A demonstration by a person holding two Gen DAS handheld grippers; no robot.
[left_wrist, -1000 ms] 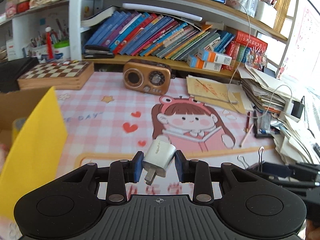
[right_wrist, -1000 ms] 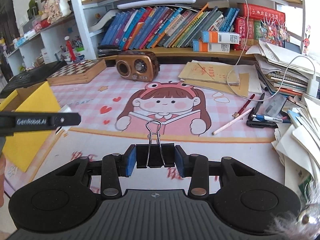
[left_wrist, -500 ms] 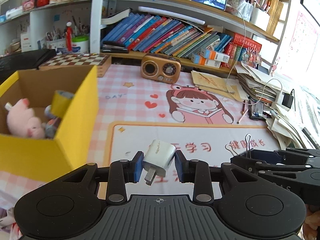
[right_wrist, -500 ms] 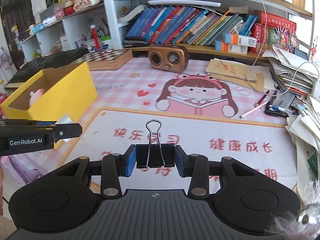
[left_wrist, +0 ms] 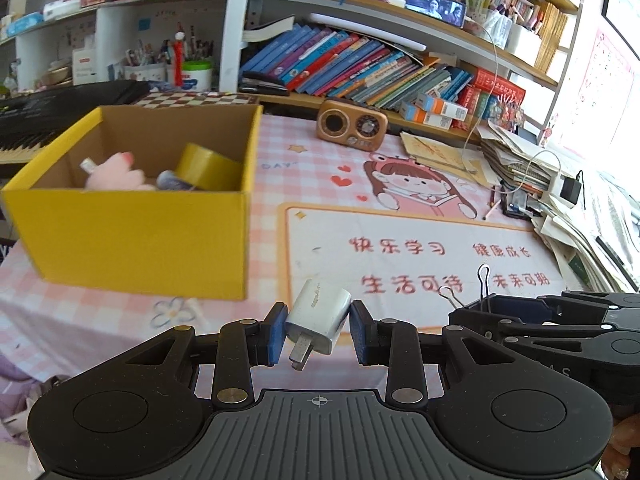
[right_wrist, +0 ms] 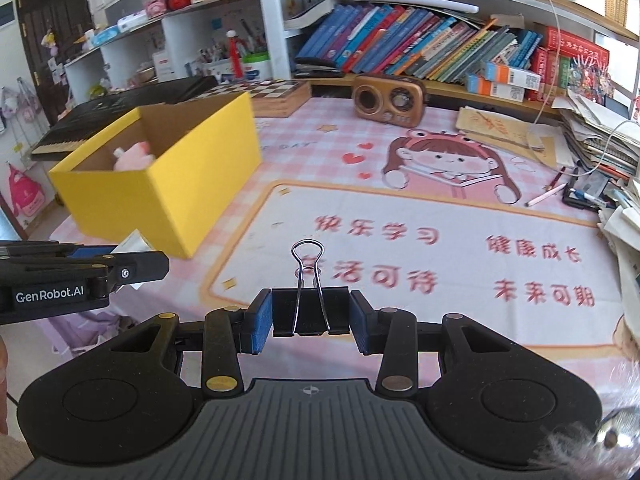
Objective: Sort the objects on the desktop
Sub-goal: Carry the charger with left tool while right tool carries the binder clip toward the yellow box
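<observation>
My left gripper (left_wrist: 318, 330) is shut on a white USB charger plug (left_wrist: 318, 318), held tilted above the desk mat's near edge. My right gripper (right_wrist: 306, 314) is shut on a black binder clip (right_wrist: 310, 312) with its wire handles up. The yellow cardboard box (left_wrist: 132, 236) stands open at the left, ahead of both grippers. It holds a pink plush toy (left_wrist: 120, 174) and a yellow tape roll (left_wrist: 206, 166). The box also shows in the right wrist view (right_wrist: 168, 184). The right gripper and its clip show at the right of the left wrist view (left_wrist: 484, 312).
A pink cartoon desk mat (right_wrist: 440, 216) covers the desk. A brown retro radio (left_wrist: 352, 124) and a chessboard box (right_wrist: 276, 94) stand at the back under a bookshelf. Stacked papers, pens and a cable (right_wrist: 592, 148) crowd the right edge. A black keyboard (left_wrist: 44, 114) lies far left.
Both grippers have pulled back and up from the desk, still holding the charger and the clip. The yellow box now shows fully at the left with its inside in view.
</observation>
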